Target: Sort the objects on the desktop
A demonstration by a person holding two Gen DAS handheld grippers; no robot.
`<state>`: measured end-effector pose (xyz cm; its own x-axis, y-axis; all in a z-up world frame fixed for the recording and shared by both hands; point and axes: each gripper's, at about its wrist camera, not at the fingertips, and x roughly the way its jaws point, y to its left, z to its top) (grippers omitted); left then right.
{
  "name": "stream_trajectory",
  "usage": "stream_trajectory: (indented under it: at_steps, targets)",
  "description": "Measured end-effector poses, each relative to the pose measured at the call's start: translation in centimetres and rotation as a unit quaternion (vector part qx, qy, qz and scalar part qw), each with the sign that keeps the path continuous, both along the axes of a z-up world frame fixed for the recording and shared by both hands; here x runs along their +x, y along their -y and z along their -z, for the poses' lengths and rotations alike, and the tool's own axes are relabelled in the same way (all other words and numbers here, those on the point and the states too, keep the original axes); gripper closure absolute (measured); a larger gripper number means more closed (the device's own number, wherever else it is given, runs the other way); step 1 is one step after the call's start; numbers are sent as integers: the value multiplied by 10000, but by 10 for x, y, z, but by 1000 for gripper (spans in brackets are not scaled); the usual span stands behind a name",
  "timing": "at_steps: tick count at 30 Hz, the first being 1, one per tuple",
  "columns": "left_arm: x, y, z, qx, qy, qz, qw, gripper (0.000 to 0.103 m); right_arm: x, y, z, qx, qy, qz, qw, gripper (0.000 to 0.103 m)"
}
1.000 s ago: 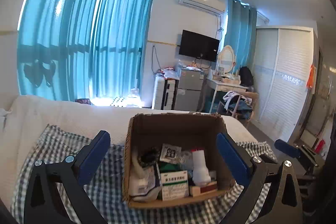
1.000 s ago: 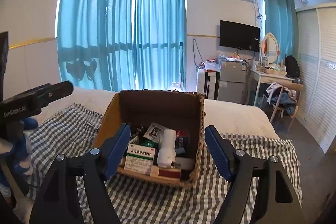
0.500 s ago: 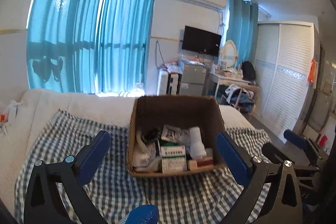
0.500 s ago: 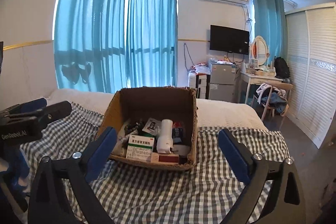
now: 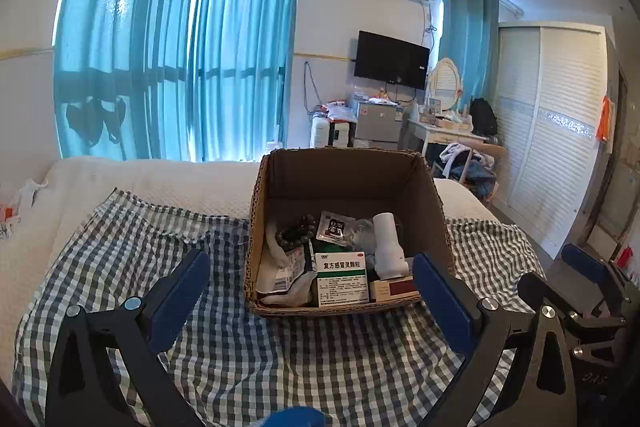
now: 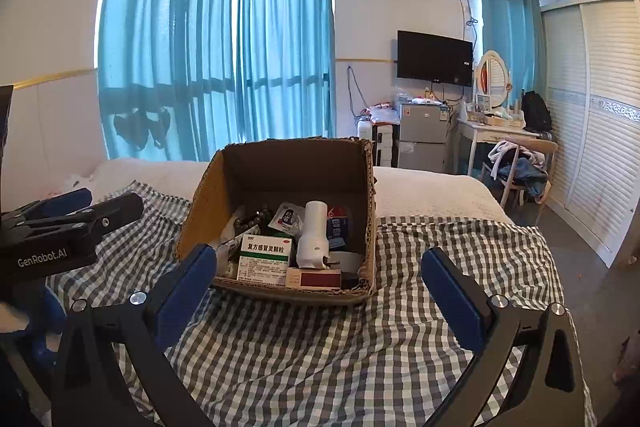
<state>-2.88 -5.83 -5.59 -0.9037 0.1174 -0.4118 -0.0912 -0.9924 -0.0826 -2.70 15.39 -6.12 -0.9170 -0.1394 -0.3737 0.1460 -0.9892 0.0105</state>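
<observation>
An open cardboard box stands on a checked cloth on the bed. Inside lie a green-and-white medicine box, a white bottle, a dark bead bracelet, a sachet, a red-and-white carton and other small items. My left gripper is open and empty, just in front of the box. My right gripper is open and empty, also in front of the box. Each gripper shows at the edge of the other's view.
The white bed cover extends behind and left of the cloth. Beyond the bed stand a small fridge, a desk with a chair, a wardrobe and blue curtains.
Both grippers have pulled back and up from the box, which now looks smaller and further off. The right gripper's jaws have opened wider.
</observation>
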Motion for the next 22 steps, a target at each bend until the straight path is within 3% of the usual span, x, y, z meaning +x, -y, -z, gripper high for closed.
stream_trajectory:
  at_steps: [22]
  targets:
    - [-4, -8, 8, -175, 244, 48, 9995, 0, -4, 5, 4, 16, 125, -21, 9999, 0]
